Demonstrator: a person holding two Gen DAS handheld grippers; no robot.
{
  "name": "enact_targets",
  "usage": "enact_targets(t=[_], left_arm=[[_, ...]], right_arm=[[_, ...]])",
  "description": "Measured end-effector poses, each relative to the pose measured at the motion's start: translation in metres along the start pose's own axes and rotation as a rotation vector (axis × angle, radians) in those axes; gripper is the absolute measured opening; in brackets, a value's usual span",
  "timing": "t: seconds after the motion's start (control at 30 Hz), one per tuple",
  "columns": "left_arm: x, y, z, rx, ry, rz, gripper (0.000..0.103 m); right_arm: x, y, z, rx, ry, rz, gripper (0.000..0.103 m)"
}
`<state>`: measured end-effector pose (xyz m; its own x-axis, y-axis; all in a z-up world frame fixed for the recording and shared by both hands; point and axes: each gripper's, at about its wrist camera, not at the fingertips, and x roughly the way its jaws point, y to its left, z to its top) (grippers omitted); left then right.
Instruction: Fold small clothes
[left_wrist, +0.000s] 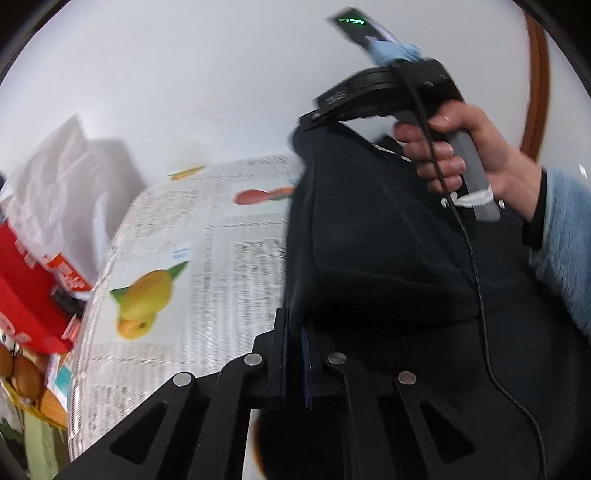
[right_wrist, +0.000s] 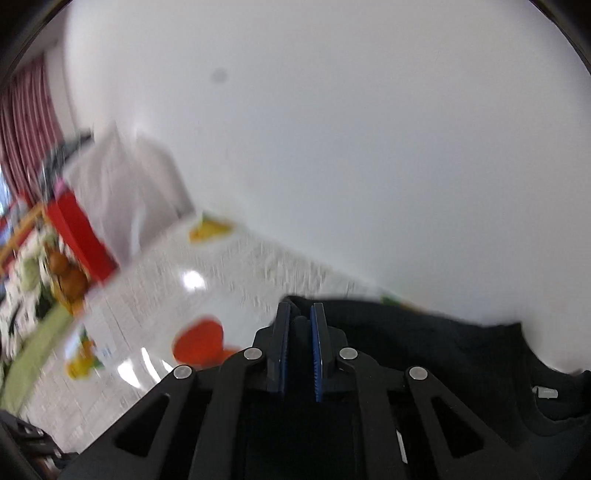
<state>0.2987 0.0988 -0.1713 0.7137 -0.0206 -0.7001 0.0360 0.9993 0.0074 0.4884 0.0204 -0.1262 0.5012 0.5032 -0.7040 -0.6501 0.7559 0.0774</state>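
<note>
A dark, almost black garment (left_wrist: 369, 240) hangs lifted over the printed tablecloth (left_wrist: 221, 258). At the bottom of the left wrist view my left gripper (left_wrist: 295, 326) is shut on the garment's near edge. A hand (left_wrist: 476, 147) in a fluffy blue sleeve holds my right gripper (left_wrist: 314, 118), which pinches the garment's far top corner. In the right wrist view the right gripper (right_wrist: 300, 314) shows its blue pads (right_wrist: 318, 332) closed on a fold of the garment (right_wrist: 443, 350), which trails off to the right.
The tablecloth (right_wrist: 147, 295) carries text and fruit pictures. At the table's left end stand a red box (left_wrist: 22, 280), a white plastic bag (left_wrist: 62, 184) and brown round items (left_wrist: 22, 369). A white wall lies behind, with a wooden chair back (left_wrist: 535, 74) at the right.
</note>
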Motion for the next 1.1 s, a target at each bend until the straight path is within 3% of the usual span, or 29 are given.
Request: enact_targets(t=[0.13, 0.3, 0.4, 0.47, 0.53, 0.6, 0.8, 0.97, 1.1], left_arm=[[-0.002, 0.021, -0.003, -0.12, 0.023, -0.041, 0.006], [0.005, 0.024, -0.007, -0.13, 0.061, -0.014, 0.007], [0.008, 0.026, -0.008, -0.144, 0.073, -0.02, 0.01], [0.008, 0.027, -0.009, -0.146, 0.079, -0.019, 0.014], [0.009, 0.028, -0.01, -0.135, 0.09, 0.006, 0.029], [0.007, 0.029, -0.011, -0.135, 0.093, 0.005, 0.035], [-0.009, 0.031, -0.015, -0.158, 0.096, -0.002, 0.035], [-0.028, 0.027, -0.033, -0.151, 0.105, 0.022, 0.035], [-0.037, 0.024, -0.053, -0.146, 0.132, 0.029, 0.035]], right_arm=[[0.005, 0.003, 0.01, 0.055, -0.063, 0.044, 0.01], [0.066, 0.023, 0.005, 0.031, 0.072, -0.034, 0.011], [0.078, 0.028, 0.002, 0.014, 0.097, -0.067, 0.018], [0.071, 0.028, 0.004, 0.019, 0.086, -0.068, 0.034], [0.051, 0.022, 0.005, 0.041, 0.063, -0.079, 0.046], [0.029, 0.014, 0.003, 0.055, 0.036, -0.082, 0.048], [-0.068, -0.027, -0.03, 0.123, -0.004, -0.202, 0.052], [-0.169, -0.078, -0.098, 0.18, 0.013, -0.384, 0.053], [-0.259, -0.124, -0.178, 0.287, 0.02, -0.55, 0.057]])
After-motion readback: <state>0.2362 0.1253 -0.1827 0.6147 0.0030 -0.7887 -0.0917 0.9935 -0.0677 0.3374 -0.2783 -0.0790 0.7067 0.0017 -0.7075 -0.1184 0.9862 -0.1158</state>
